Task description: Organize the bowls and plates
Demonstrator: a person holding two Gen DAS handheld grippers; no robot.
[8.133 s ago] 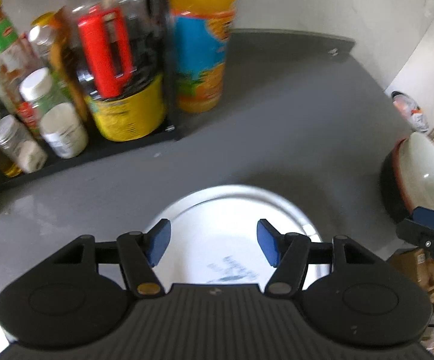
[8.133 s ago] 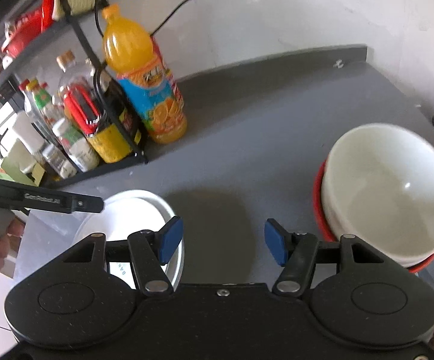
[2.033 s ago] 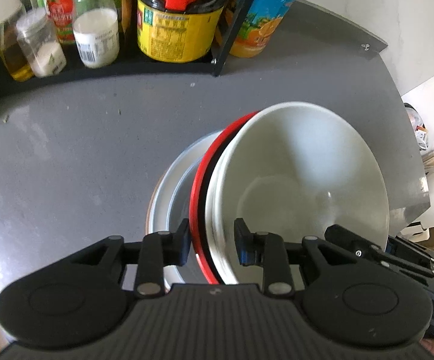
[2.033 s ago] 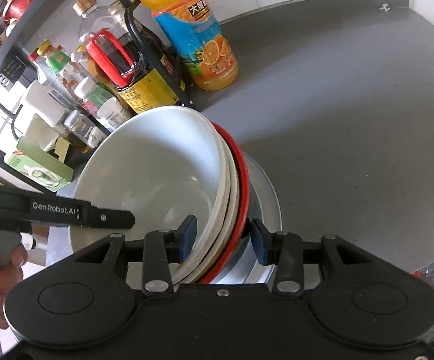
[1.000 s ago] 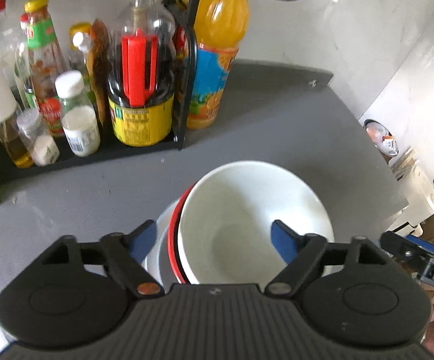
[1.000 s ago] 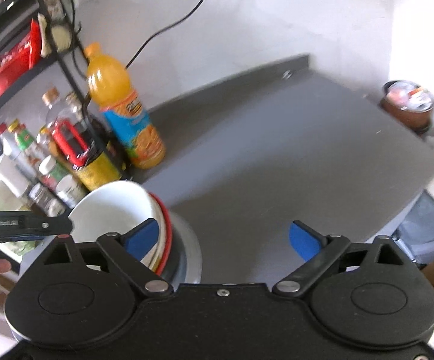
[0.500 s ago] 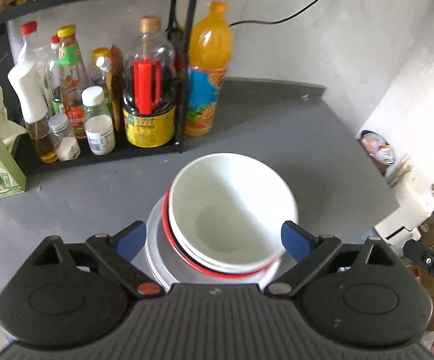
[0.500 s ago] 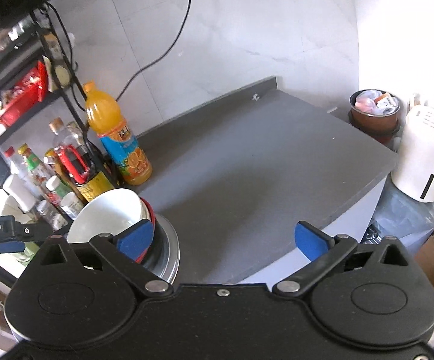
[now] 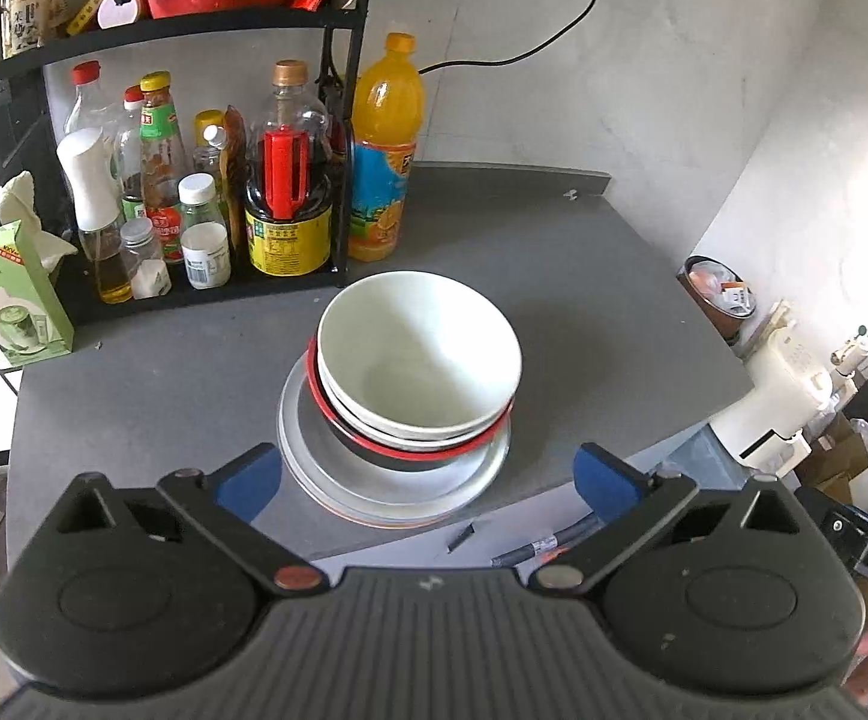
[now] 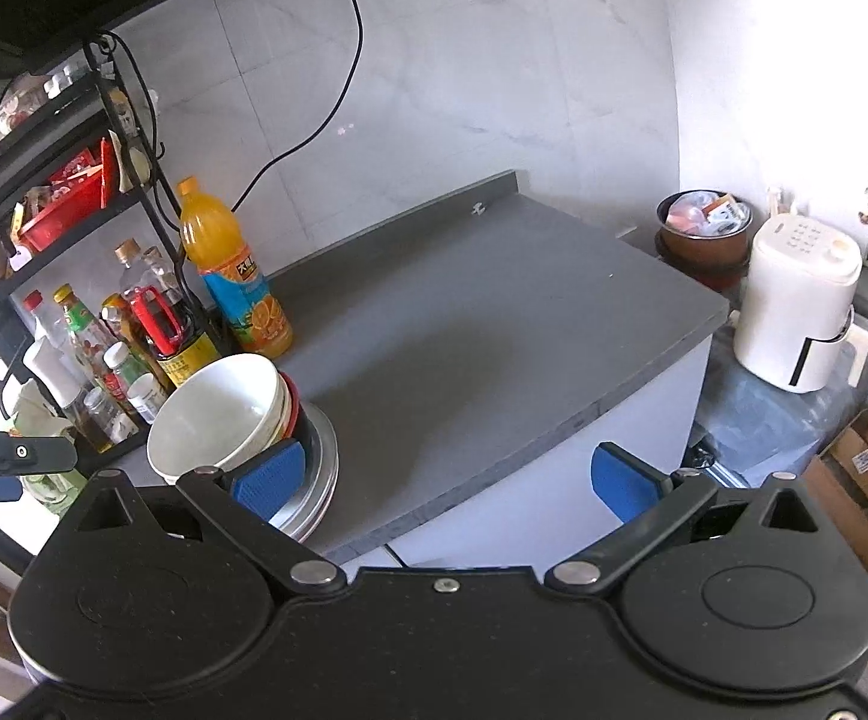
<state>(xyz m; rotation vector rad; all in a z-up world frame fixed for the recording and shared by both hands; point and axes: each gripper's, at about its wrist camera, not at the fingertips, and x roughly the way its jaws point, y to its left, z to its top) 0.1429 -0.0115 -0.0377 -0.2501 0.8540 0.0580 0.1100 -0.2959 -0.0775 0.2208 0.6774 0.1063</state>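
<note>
— Both sets of fingers are spread wide and grasping nothing: the left gripper point(image 9: 428, 477) hangs above the near edge of the stack, the right gripper point(image 10: 445, 477) is off to the stack's right, out over the counter edge.

— And the dishes?

— One pile on the grey counter point(image 9: 553, 300). White bowl point(image 9: 419, 360) on top, nested in a second pale bowl whose rim just shows, then a red-rimmed bowl point(image 9: 434, 450), all resting on the stacked plates point(image 9: 386, 480). From the right wrist view the same white bowl point(image 10: 218, 414) sits slightly tilted on the plates point(image 10: 320, 456).

— So is it finished?

— I'd judge the stacking done, or nearly. The bowls sit off-centre toward the far side of the plates, and the pile is near the counter's front edge. If anything is left, it's to lift both grippers straight up and away — no sideways sweep that could clip a rim.

— What's close by?

— Behind the stack, a black rack point(image 9: 344, 120) of sauce bottles, with a dark soy bottle point(image 9: 288, 204) at its corner. Just right of that, an orange juice bottle point(image 9: 386, 150) stands on the counter. A green carton point(image 9: 8, 300) sits well left of the stack. None of them touches the stack; the counter to its right is bare.
</note>
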